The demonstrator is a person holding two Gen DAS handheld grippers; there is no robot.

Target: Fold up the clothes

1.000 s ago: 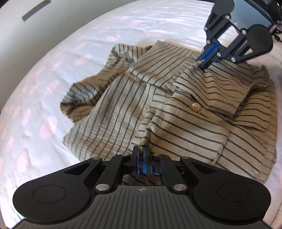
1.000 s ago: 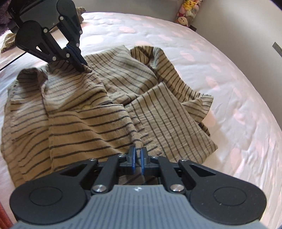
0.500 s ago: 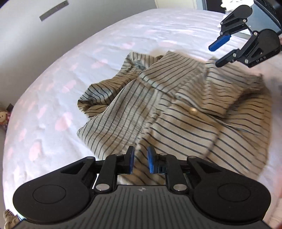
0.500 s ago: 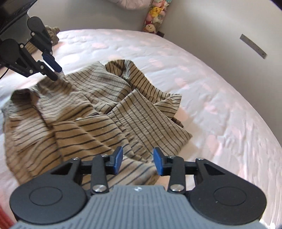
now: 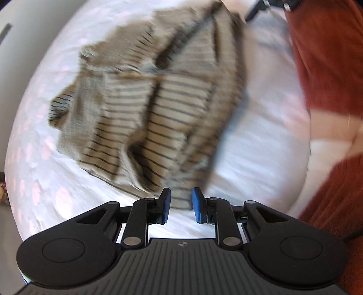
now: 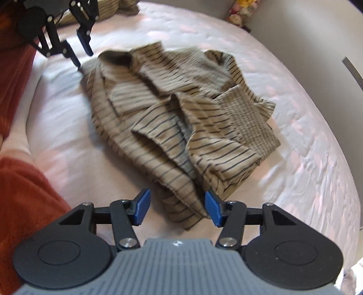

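Observation:
A tan shirt with thin dark stripes (image 5: 163, 109) lies loosely bunched on the white bed, with one panel folded over the middle (image 6: 181, 109). My left gripper (image 5: 180, 205) is open just short of the shirt's near edge and holds nothing. It also shows in the right wrist view as the left gripper (image 6: 84, 57), open above the collar corner. My right gripper (image 6: 177, 206) is open wide, and the shirt's hem lies loose below the gap between its fingers. Motion blurs the left wrist view.
The bed sheet (image 6: 306, 158) is white with pale pink spots. A rust-red sleeve of the person (image 5: 329, 56) fills the right of the left wrist view, and rust-red fabric (image 6: 18, 192) borders the bed. Another striped cloth (image 6: 113, 9) and plush toys (image 6: 240, 11) sit at the far end.
Both grippers were shut on the shirt a second ago. They have opened, let it go and drawn back towards the person. The shirt now rests on the bed.

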